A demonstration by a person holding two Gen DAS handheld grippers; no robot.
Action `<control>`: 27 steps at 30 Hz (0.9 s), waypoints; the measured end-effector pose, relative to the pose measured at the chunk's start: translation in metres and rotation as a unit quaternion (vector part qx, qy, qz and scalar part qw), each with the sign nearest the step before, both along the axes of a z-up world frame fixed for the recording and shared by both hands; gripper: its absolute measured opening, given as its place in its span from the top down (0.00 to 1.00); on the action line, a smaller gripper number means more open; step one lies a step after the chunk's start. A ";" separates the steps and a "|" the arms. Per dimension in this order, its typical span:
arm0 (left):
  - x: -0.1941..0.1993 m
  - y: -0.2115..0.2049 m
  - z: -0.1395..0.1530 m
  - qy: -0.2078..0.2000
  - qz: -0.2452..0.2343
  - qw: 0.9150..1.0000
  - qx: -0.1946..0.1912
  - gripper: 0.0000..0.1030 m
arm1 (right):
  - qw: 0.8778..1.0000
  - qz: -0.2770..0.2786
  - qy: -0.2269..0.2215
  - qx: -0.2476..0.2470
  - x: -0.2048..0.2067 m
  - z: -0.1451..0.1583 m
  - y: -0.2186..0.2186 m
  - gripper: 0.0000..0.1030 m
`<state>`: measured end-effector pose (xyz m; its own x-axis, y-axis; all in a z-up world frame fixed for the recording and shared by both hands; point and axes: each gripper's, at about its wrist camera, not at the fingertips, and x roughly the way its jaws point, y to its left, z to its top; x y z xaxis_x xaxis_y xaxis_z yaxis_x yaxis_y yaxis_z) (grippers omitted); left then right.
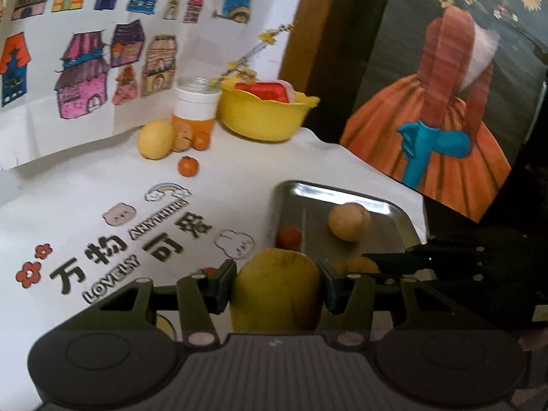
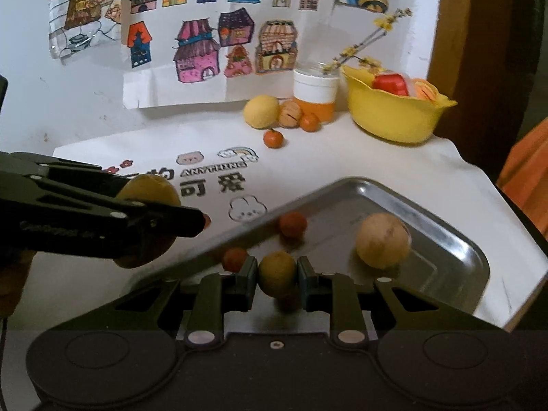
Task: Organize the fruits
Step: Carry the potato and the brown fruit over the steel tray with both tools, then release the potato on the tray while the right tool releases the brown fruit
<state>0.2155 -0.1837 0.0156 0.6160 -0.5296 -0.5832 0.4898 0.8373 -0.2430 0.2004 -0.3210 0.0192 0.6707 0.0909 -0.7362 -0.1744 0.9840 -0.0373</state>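
My left gripper (image 1: pixel 277 286) is shut on a large yellow fruit (image 1: pixel 275 291), held just left of the metal tray (image 1: pixel 342 202); it also shows at the left of the right wrist view (image 2: pixel 147 219). My right gripper (image 2: pixel 277 275) is shut on a small yellow-green fruit (image 2: pixel 276 274) over the near part of the tray (image 2: pixel 445 239). In the tray lie a tan round fruit (image 2: pixel 382 245) and a small orange fruit (image 2: pixel 291 225); another small orange fruit (image 2: pixel 234 259) sits at its near edge.
At the back stand a yellow bowl (image 2: pixel 394 116) with red and orange items, a jar (image 2: pixel 315 97) with twigs, a yellow fruit (image 2: pixel 261 110), a walnut-like fruit (image 2: pixel 290 113) and two small oranges (image 2: pixel 273 138). Drawings hang behind. The table edge drops off at the right.
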 end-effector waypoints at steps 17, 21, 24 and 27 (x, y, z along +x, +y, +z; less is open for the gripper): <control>-0.018 -0.016 -0.009 0.019 -0.016 1.000 0.012 0.47 | 0.999 -0.030 0.010 -0.009 -0.038 -0.011 -0.012 0.74; -0.019 -0.016 -0.009 0.021 -0.013 1.000 0.012 0.47 | 0.999 -0.033 0.011 -0.005 -0.039 -0.011 -0.013 0.74; -0.019 -0.017 -0.009 0.020 -0.013 1.000 0.014 0.47 | 0.999 -0.035 0.012 -0.004 -0.040 -0.012 -0.014 0.74; -0.018 -0.018 -0.009 0.020 -0.013 1.000 0.015 0.46 | 0.999 -0.039 0.011 -0.004 -0.041 -0.012 -0.014 0.72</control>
<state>0.1973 -0.2016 0.0070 0.5780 -0.5264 -0.6235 0.5013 0.8320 -0.2378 0.1597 -0.3351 0.0070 0.6587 0.0338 -0.7517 -0.0985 0.9943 -0.0417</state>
